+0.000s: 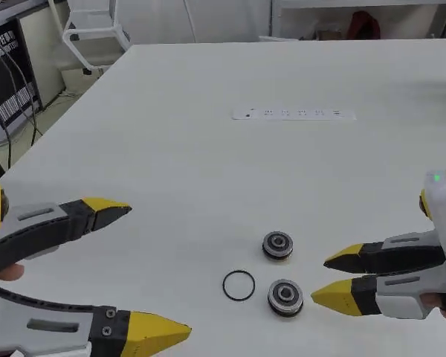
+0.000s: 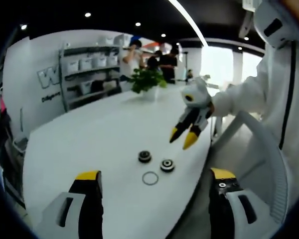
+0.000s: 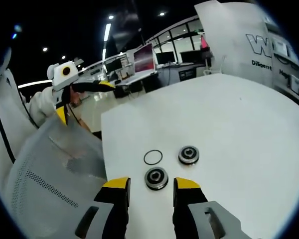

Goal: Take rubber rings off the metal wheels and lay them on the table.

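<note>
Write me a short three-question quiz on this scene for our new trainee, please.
1. How many rubber rings lie loose on the table?
2. True or false: the right hand-held gripper is shut on a metal wheel.
3. Which has its jaws wider apart? A. the left hand-held gripper B. the right hand-held gripper

Key:
1. One, beside the nearer wheel.
2. False: it is open, its jaws pointing at the nearer wheel, just short of it.
3. A
</note>
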Tool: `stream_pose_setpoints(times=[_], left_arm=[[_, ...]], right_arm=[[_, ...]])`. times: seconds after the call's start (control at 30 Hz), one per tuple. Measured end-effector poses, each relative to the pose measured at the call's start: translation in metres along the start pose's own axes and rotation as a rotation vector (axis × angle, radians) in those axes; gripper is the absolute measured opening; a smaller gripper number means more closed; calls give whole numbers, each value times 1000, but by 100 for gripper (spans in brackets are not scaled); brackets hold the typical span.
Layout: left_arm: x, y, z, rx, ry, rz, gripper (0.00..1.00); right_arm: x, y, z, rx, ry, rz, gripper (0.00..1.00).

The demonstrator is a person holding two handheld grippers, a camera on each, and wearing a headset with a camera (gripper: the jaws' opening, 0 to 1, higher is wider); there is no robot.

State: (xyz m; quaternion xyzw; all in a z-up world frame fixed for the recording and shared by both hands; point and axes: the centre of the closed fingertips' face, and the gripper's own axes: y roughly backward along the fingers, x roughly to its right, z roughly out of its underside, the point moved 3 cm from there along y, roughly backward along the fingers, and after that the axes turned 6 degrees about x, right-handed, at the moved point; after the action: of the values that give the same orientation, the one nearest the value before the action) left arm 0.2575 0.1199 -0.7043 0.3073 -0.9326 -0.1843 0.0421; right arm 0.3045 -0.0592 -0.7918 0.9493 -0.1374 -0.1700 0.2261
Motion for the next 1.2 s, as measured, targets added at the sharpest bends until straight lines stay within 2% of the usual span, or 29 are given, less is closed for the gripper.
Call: stream_pose_setpoints(times=[0.03,0.2,0.27,0.3,0.37,0.5,0.57,0.63,0.7,0.73,0.77,0.93,1.0,1.1,1.2], left_arm=[[1,-5,-3,-7,-24,21,88],[6,-25,-12,-5,-50,94,84],[4,-36,-13,-11,-62,104,81],[4,-42,-12,-15,-64,112,80],[4,-55,-13,-19,-75,144,78],[9,-71,-12,-41,-119,200,77],[9,-86,-12,-14,-118,213,76],[9,-96,-10,-7,-106,226,74],[12,-106,-6,-6,-106,255,70],[17,-111,-1,-20,-91,293,67],[19,-114,3,-33,-70,310,65],[18,-136,18,-20,-10,321,58],[17,-140,25,-25,6,323,54],[17,-144,36,3,27,324,45],[18,-147,43,-6,33,327,39]], right_arm=[[1,-1,2,4,-8,4,31],[5,-6,11,21,-31,11,31],[9,-11,12,60,-75,25,30],[9,-15,15,56,-98,20,30],[11,-18,18,50,-93,20,30],[11,-22,23,21,-76,23,29],[12,-23,24,15,-70,22,29],[13,-25,28,0,-66,22,29],[12,-26,29,-14,-42,20,29],[10,-27,31,-25,-28,14,29],[10,-28,31,-33,-17,10,29],[8,-34,36,-66,41,8,28],[8,-35,36,-71,48,5,27],[6,-35,37,-72,66,-1,27],[6,-36,37,-72,74,1,26]])
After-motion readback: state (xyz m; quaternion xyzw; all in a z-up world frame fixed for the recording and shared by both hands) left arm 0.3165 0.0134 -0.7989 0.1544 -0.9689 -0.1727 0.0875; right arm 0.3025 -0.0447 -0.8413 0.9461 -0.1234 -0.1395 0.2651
